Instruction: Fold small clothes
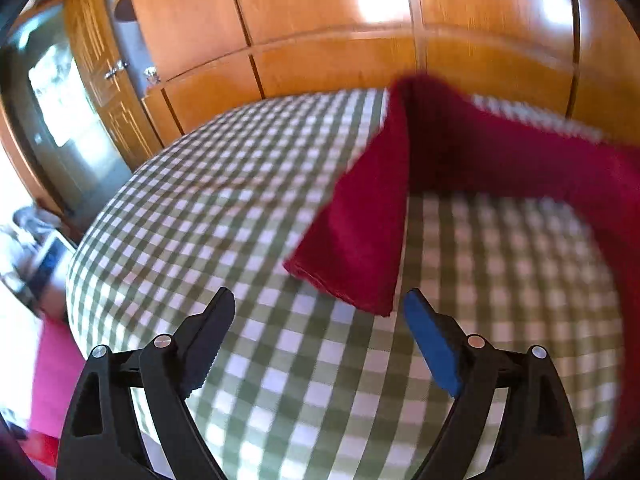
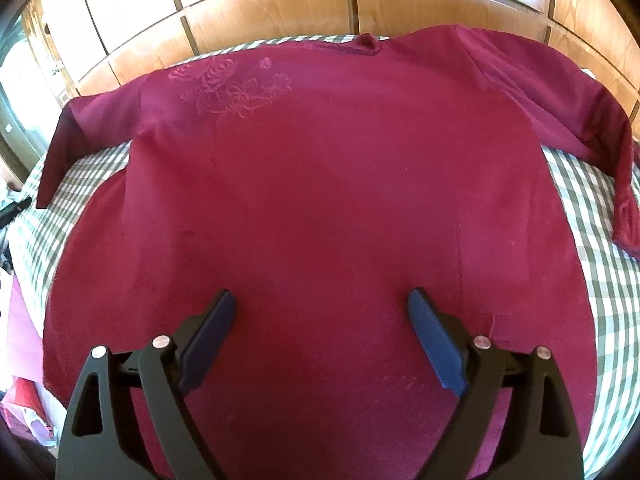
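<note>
A dark red long-sleeved top [image 2: 320,184] lies spread flat on a green-and-white checked cover [image 2: 588,216], neckline at the far side, floral embroidery near its far left shoulder. Both sleeves bend toward me. My right gripper [image 2: 320,304] is open and empty, above the lower middle of the top. In the left wrist view the left sleeve [image 1: 360,232] lies on the checked cover [image 1: 200,220], its cuff just ahead of my left gripper [image 1: 318,304], which is open and empty, slightly left of the cuff.
Orange wooden cupboard doors [image 1: 320,20] stand behind the bed, also in the right wrist view [image 2: 260,12]. A dark mirror or screen [image 1: 60,112] is at the far left. Pink fabric [image 1: 52,380] lies beside the bed at lower left.
</note>
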The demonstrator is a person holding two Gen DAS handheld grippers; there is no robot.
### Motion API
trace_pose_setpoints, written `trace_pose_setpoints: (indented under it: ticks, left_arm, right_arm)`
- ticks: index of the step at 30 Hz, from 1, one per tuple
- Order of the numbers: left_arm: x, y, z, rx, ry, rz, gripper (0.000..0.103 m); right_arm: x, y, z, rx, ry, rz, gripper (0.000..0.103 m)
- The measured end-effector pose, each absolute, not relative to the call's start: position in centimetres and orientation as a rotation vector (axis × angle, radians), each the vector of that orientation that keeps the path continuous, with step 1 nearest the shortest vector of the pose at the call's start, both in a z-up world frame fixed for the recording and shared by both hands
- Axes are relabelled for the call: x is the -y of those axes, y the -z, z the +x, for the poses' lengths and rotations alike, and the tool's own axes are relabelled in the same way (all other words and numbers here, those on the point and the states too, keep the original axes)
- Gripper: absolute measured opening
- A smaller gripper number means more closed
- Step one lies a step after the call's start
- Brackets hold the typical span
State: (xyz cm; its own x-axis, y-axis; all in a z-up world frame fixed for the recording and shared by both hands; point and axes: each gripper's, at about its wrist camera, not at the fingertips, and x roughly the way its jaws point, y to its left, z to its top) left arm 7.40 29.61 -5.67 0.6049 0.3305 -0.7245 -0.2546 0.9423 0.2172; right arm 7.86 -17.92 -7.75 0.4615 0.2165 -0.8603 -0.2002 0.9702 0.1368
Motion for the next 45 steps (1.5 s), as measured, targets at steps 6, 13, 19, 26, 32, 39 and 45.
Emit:
trace_pose_setpoints:
  ticks: [6,13,19,26,32,39,45]
  left_arm:
    - [-32.1,8.1,10.4,-0.914,-0.429,0.01,0.001]
    - [-37.8,-3.8,6.8,-0.794,-0.197,-0.384,0.001]
    - [-42.4,-6.5,9.2,-0.86,-0.362,-0.429,0.001]
    - [-44.9,-0.1,12.2,-1.094,-0.771,-0.401,0.003]
    - [-36.0,-2.6,15.2,-0.954,-0.483,-0.254,0.021]
    - [-19.2,-2.8,23.1,-0.896,0.017,-0.082,0.037]
    - [-9.8,0.6,30.3,-0.958,0.174,-0.078,0.037]
  right_arm:
    - [17.9,7.6,7.4,-1.07,-0.234,0.011,0.088]
    - [17.7,7.9,7.5,-1.058,-0.234,-0.003,0.091]
    - [17.8,8.1,7.1,-1.038,-0.239,0.004,0.091]
    - [19.0,7.3,7.4,-1.042,-0.271,0.009,0.091]
    - [22.9,5.0,11.9,-1.006,-0.23,0.05,0.091]
    - [24.6,1.5,21.6,-0.904,-0.198,0.003,0.084]
    - [22.8,1.2,31.2,-0.903,-0.214,-0.134,0.08]
